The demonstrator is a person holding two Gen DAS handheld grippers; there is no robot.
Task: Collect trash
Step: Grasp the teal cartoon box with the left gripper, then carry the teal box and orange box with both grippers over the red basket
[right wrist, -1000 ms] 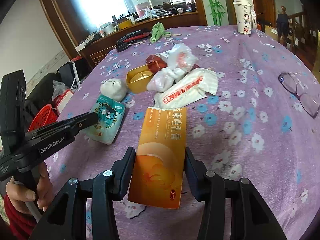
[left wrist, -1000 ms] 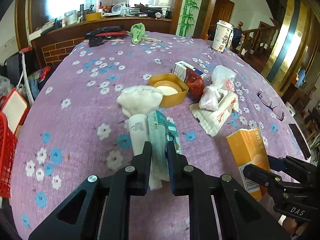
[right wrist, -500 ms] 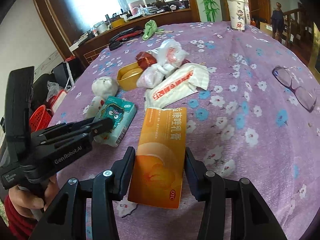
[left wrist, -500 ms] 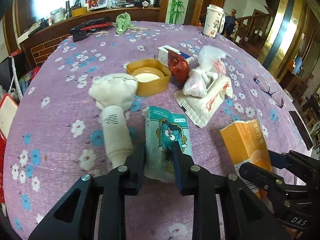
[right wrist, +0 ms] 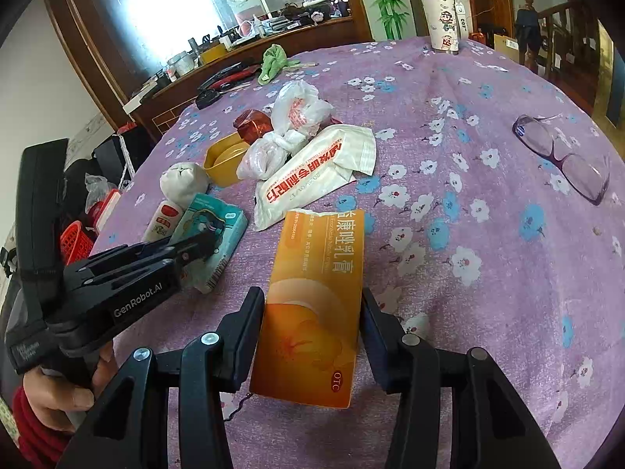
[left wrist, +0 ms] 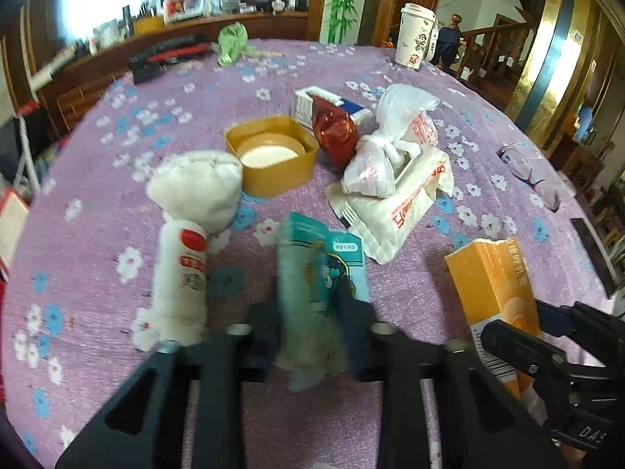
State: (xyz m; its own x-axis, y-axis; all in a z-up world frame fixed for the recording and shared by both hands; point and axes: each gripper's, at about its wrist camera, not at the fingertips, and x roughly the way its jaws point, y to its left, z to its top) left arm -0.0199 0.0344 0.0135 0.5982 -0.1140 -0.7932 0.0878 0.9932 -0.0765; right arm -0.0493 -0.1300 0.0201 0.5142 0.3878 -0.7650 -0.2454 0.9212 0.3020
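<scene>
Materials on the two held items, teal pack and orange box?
Teal pack: looks like soft plastic film, slightly glossy; it bulges and crumples between the left fingers. Orange box: probably thin printed cardboard, satin; flat faces, crisp edges, torn top flap.

The tabletop's purple flowered cloth [right wrist: 488, 179] looked matt and slightly rough. The orange cardboard carton [right wrist: 316, 305] had a smooth, faintly glossy print, and the teal soft-plastic tissue pack [left wrist: 320, 273] looked smooth. The crumpled white plastic bag [right wrist: 297, 111] shone thinly; the dark-red foil wrapper [left wrist: 334, 133] gleamed. Both matt black plastic grippers carried bright metal screws.
</scene>
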